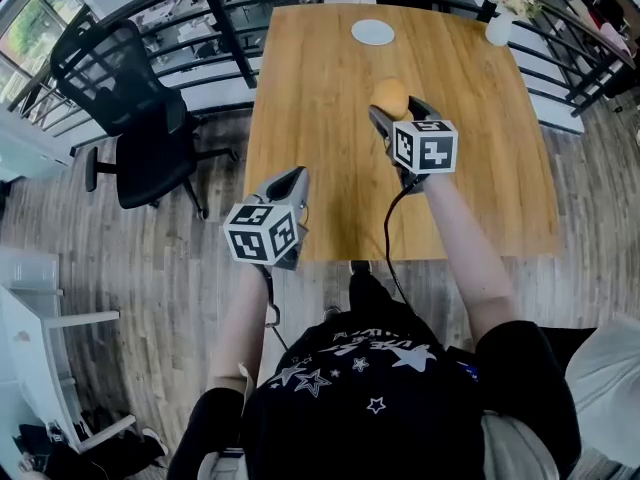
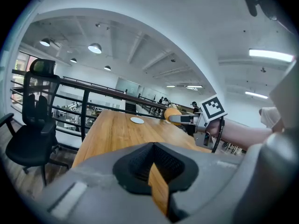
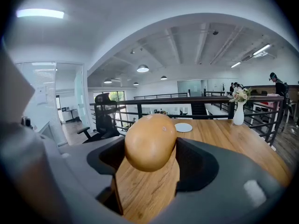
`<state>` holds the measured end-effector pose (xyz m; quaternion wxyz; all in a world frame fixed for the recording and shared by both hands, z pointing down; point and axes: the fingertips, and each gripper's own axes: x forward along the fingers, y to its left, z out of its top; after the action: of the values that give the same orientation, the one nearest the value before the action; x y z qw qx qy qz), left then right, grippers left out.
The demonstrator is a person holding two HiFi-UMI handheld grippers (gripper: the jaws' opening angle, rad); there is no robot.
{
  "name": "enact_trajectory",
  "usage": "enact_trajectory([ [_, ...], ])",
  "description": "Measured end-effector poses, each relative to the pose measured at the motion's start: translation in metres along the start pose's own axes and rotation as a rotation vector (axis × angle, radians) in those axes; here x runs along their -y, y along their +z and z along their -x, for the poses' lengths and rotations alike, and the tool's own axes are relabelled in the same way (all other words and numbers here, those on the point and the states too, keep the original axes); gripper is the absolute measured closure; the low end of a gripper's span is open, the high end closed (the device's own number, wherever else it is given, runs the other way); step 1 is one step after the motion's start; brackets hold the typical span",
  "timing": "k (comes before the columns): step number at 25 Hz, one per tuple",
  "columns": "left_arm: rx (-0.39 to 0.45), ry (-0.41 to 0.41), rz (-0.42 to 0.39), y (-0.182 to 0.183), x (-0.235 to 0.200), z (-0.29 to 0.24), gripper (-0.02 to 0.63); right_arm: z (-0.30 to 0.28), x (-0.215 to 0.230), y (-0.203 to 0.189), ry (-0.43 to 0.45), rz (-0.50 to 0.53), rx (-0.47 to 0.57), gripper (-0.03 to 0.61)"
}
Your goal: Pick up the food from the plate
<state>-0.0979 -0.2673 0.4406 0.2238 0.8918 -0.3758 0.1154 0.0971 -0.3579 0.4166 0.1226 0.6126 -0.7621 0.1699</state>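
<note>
The right gripper (image 1: 396, 108) is holding the food (image 1: 389, 94), a smooth tan rounded lump. Its jaws are standing wide only because the lump is broad. The pads are pressing on its two flanks, with the top bulging up past them, and that hold across the widest part is probably what is keeping it from rolling out. The food is sitting over the middle of the table (image 1: 310, 98) and seems to be riding clear of the wood, well apart from the plate (image 1: 372, 32). The plate is lying bare at the far end, so the pick-up is looking as good as done. The left gripper (image 1: 290, 180) is hanging at the near edge of the table, well apart from the food, with its jaws drawn together on nothing and only a sliver of wood showing between them. It is likely being parked there out of the way, since one gripper is enough for a single lump. The vase (image 1: 499, 28) is standing at the far right corner and the chair (image 1: 140, 118) is off to the left of the table, both well clear of the right gripper. The likeliest trouble is the round, smooth skin slipping if the squeeze slackens or the gripper tilts.
</note>
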Motion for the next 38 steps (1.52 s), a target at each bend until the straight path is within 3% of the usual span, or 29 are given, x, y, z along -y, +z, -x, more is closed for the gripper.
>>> enact_trajectory([
  [15, -0.018, -0.079, -0.001, -0.058, 0.051, 0.078, 0.614, 0.125, -0.048, -0.08, -0.066, -0.06, -0.002, 0.239],
  [22, -0.03, -0.106, -0.009, -0.077, 0.077, 0.091, 0.614, 0.172, -0.038, -0.112, -0.111, -0.104, -0.008, 0.239],
  [30, -0.027, -0.08, -0.017, -0.089, 0.11, 0.083, 0.614, 0.202, -0.024, -0.132, -0.058, -0.108, -0.006, 0.239],
  [38, -0.033, -0.073, -0.027, -0.105, 0.159, 0.088, 0.614, 0.24, -0.007, -0.148, -0.066, -0.105, 0.013, 0.239],
])
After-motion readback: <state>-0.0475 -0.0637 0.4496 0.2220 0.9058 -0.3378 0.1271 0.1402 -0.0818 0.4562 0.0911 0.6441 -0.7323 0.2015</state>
